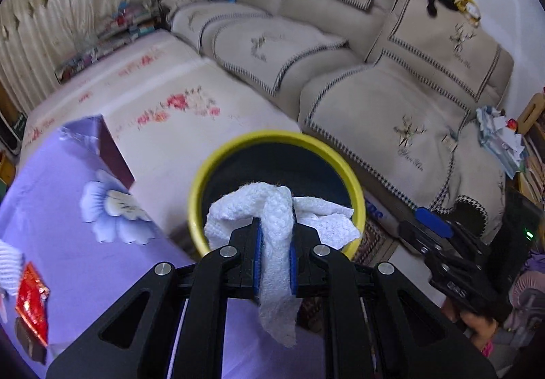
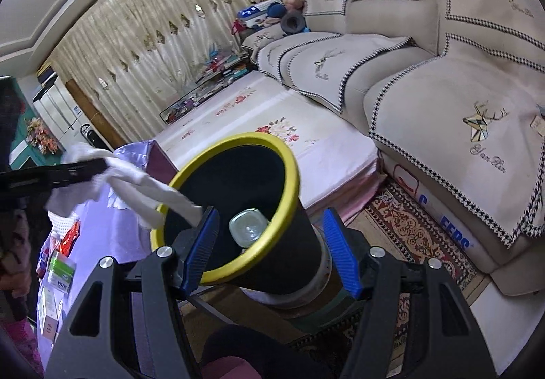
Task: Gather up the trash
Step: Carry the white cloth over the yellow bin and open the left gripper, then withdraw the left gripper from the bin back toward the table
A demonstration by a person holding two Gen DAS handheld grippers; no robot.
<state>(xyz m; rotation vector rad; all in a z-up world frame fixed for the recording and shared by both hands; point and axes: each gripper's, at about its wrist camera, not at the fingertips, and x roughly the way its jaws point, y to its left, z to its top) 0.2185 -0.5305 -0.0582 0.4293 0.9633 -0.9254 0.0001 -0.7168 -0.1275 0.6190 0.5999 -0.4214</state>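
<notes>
The left tongs pinch a crumpled, nubbly white paper towel directly over the yellow-rimmed black round bin. A clear bottle lies inside the bin. The right tongs gape wide around the bin, gripping nothing.

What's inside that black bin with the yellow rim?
In the right wrist view, one clear plastic bottle lies inside the bin. The bin's dark depths and near wall hide anything below it. The left gripper holds a white paper towel above the opening.
</notes>
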